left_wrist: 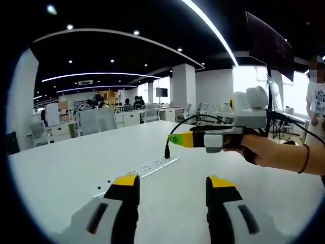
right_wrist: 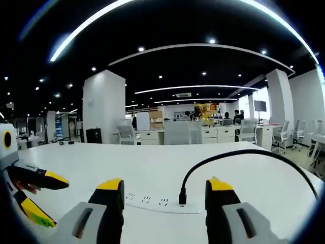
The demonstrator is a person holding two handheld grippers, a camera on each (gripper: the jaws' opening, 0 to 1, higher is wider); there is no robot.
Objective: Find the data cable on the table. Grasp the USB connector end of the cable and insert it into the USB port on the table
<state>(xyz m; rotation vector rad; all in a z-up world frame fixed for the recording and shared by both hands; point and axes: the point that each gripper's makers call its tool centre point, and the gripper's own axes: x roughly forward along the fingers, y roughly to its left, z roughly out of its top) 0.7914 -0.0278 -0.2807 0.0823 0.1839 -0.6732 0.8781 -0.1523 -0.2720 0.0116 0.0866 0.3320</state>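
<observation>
Left gripper view, nearest: the left gripper (left_wrist: 172, 182) has its jaws wide apart with nothing between them. They are grey plastic bodies with black pads and yellow tips, over the bare white table (left_wrist: 66, 168), which is smooth and matte.

Just past the tips lies a long, flat white socket strip (left_wrist: 147, 171), set flush in the tabletop, with rows of small dark slots.

This view catches the right gripper (left_wrist: 175, 139) side-on, coming in from the right. Its tip is yellow-green, its body grey. A hand (left_wrist: 264, 150) with a thin dark wristband (left_wrist: 304, 158) holds it. From this angle its jaw gap can't be told.

The USB connector (left_wrist: 166, 151) is a short black plug hanging upright just under that tip, with its lower end at the strip.

Right gripper view looks head-on instead. The right gripper (right_wrist: 163, 189) has its jaws spread and is clamping nothing. The USB connector (right_wrist: 182, 196) stands upright on the socket strip (right_wrist: 147, 200), between the jaws in frame and nearer the right one. Whether it is fully seated can't be told.

The data cable (right_wrist: 238, 152) is thin, black and round. It arcs up from the plug and away to the right, clear of the table (right_wrist: 127, 162).

At the left edge is the left gripper (right_wrist: 60, 204), its jaws apart.

Far: white office chairs (right_wrist: 176, 133), a square white pillar (right_wrist: 104, 107) and curved ceiling light strips (right_wrist: 203, 47). A person (left_wrist: 316, 101) in a white shirt stands at the right.
</observation>
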